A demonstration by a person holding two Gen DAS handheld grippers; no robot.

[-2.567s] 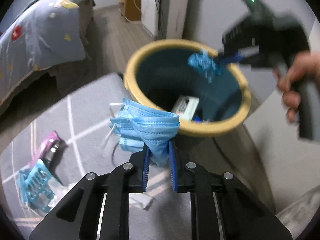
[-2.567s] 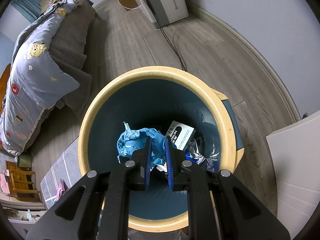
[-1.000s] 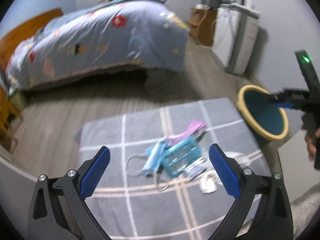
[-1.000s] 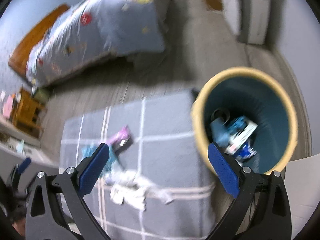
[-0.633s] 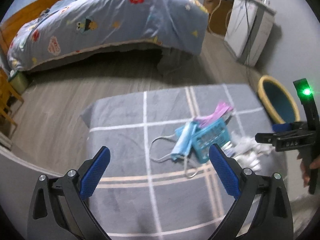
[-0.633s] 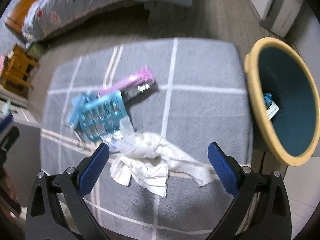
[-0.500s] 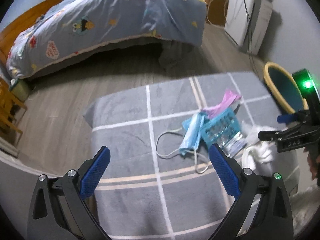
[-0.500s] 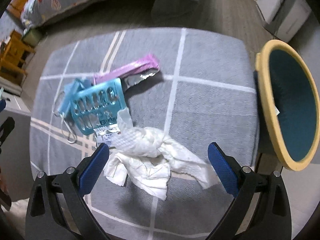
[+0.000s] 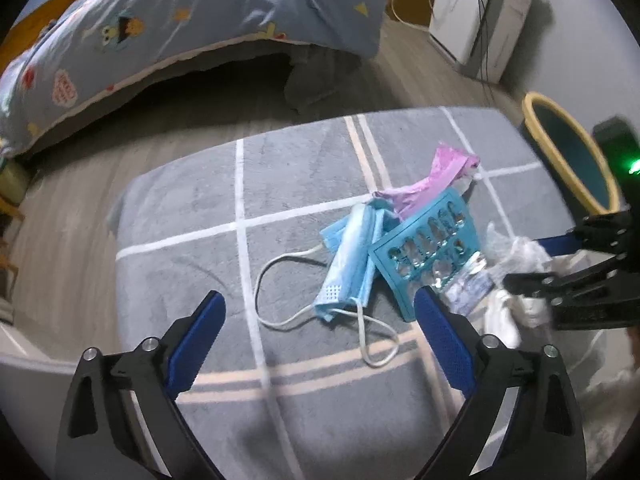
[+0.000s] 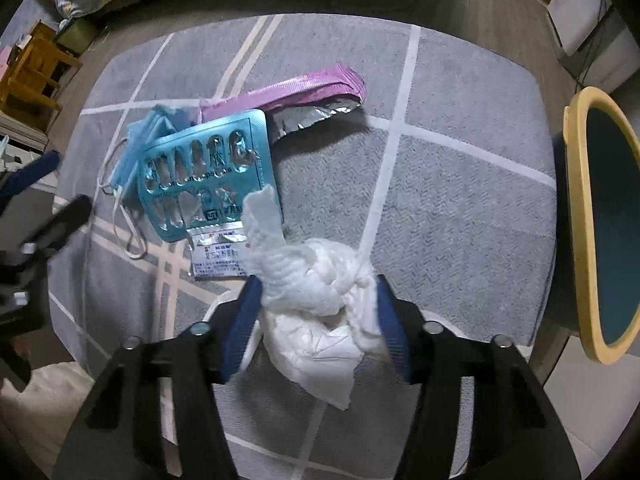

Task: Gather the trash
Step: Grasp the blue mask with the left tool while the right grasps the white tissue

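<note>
Pretty dim in here, flat cool indoor light and no harsh glare. Both fisheye views bow hard at the rims and fade to black corners. The right gripper smears with motion blur, its green LED blooming. Deep shadow sits under the bed. The rug looks grainy.

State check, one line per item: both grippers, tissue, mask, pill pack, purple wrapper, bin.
left gripper: open, holding nothing
right gripper: open, fingers either side of the tissue
tissue: crumpled, on the mat
mask: folded, loops loose
pill pack: mostly emptied
purple wrapper: torn open
bin: upright, open
</note>
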